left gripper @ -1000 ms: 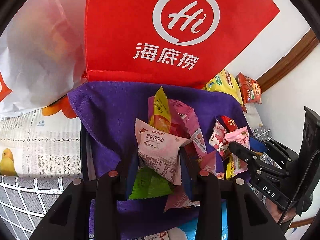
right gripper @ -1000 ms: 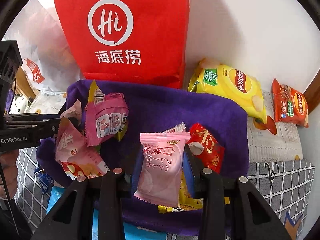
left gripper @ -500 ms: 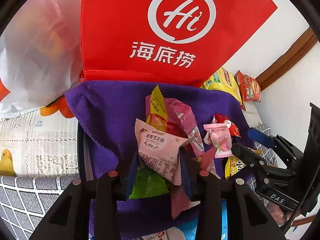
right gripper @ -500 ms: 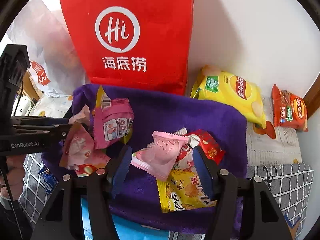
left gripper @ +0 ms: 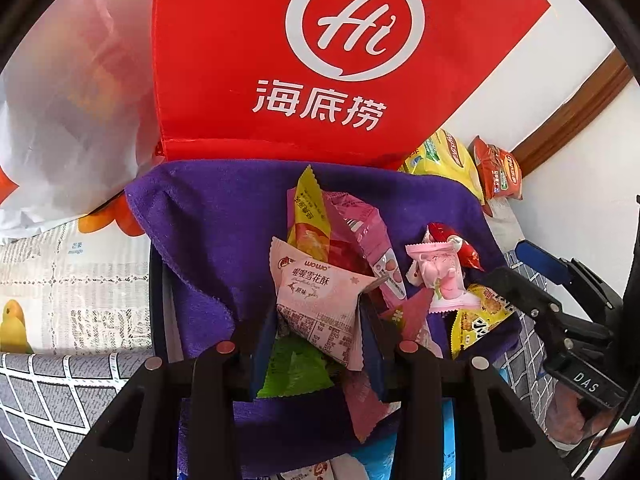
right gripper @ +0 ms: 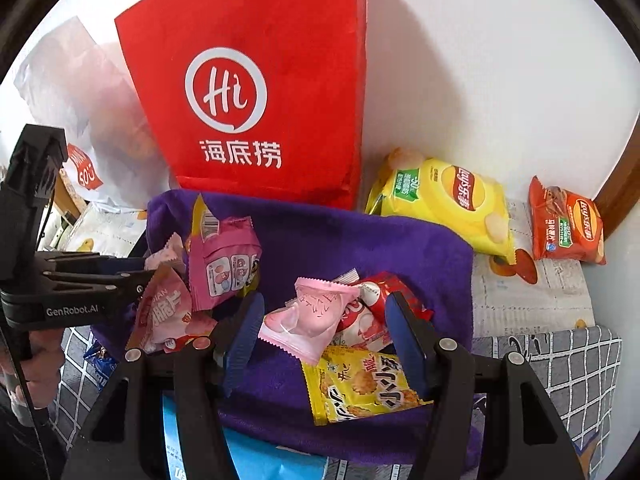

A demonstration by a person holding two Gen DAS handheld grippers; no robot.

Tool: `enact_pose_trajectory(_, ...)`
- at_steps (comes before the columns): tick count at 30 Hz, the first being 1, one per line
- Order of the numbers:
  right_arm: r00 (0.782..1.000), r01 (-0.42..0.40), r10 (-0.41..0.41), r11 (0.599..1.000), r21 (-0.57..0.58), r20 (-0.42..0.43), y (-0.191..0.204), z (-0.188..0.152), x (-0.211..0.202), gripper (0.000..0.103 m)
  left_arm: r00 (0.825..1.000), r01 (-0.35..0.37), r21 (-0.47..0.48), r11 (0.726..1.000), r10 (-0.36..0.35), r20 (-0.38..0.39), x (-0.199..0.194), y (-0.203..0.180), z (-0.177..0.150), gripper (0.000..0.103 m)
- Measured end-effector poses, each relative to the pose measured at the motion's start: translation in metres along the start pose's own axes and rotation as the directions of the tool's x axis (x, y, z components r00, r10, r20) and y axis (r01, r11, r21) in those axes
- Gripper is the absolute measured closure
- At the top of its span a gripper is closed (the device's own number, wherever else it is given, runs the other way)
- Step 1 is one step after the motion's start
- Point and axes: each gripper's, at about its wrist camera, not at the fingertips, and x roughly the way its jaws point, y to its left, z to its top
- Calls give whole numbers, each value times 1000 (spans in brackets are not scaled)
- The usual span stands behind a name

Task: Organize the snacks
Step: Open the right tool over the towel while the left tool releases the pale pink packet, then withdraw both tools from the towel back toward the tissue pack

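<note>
So the left gripper (left gripper: 320,332) is clamped down on a pale pink snowflake-crisp packet (left gripper: 320,300), pads pressing it from both sides, with a green wrapper (left gripper: 296,368) peeking out just under the fingers. Right past its fingertips there's a tall pink pouch (left gripper: 360,232) and a yellow sachet (left gripper: 308,212) leaning together on the purple towel (left gripper: 224,216).

The right gripper (right gripper: 324,344) has just let its jaws spread, and they're standing apart now. A light pink candy bag (right gripper: 312,320) lies between the fingers on the towel, tilted, not squeezed by either pad. A red-and-white packet (right gripper: 372,308) sits against the bag on the right finger's side, and a yellow cracker pack (right gripper: 360,388) lies flat just below it, close to that finger's base.

Beyond both sets of fingers stands the big red bag (right gripper: 256,92), with a yellow chips bag (right gripper: 444,200) and an orange chips bag (right gripper: 568,224) off to the right.
</note>
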Motion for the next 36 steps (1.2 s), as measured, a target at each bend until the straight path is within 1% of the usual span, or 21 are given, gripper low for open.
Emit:
enact_pose_trajectory(6,1000,3,-3,1000,-2,12,0,1,-4,40,1000,-1,-1,1000,1,1,-1,1,0,65)
enact_pose_trajectory(11,1000,5,-5,1000,-7,19,2,1,-7,40,1000,5,10,1000,-5,-5,-1,1,0,61)
enact_pose_trajectory(13,1000,6,-5,1000,-11,23,2,1,-9,40,1000,3,23,1000,-2,-11,-1,0,1,49)
enact_pose_trajectory(14,1000,6,-5,1000,-11,25,3,1,-10,40,1000,11,27,1000,-10,-10,-3,0,2,48)
enact_pose_trajectory(16,1000,4,-3,1000,-12,31,4,1,-12,40,1000,24,20,999,-24,-10,-6,1,4,39)
enact_pose_trajectory(18,999,3,-2,1000,-15,38,6,0,-16,40,999,38,15,999,-38,-4,-14,3,5,34)
enact_pose_trajectory(22,998,-1,3,1000,-29,61,15,-1,-27,40,999,26,31,999,-27,40,-37,2,6,30)
enact_pose_trajectory(25,996,-9,13,999,-47,84,26,-2,-39,40,997,25,42,999,-28,67,-56,0,6,30)
enact_pose_trajectory(31,992,-21,27,999,-49,124,44,-16,-69,40,991,-20,86,996,9,130,-94,-11,2,30)
enact_pose_trajectory(34,993,-32,36,999,-36,115,50,-30,-80,45,990,-11,82,997,-1,143,-111,-11,-7,30)
enact_pose_trajectory(36,993,-52,54,998,-19,105,54,-40,-85,50,989,-20,80,997,8,146,-119,-10,-16,30)
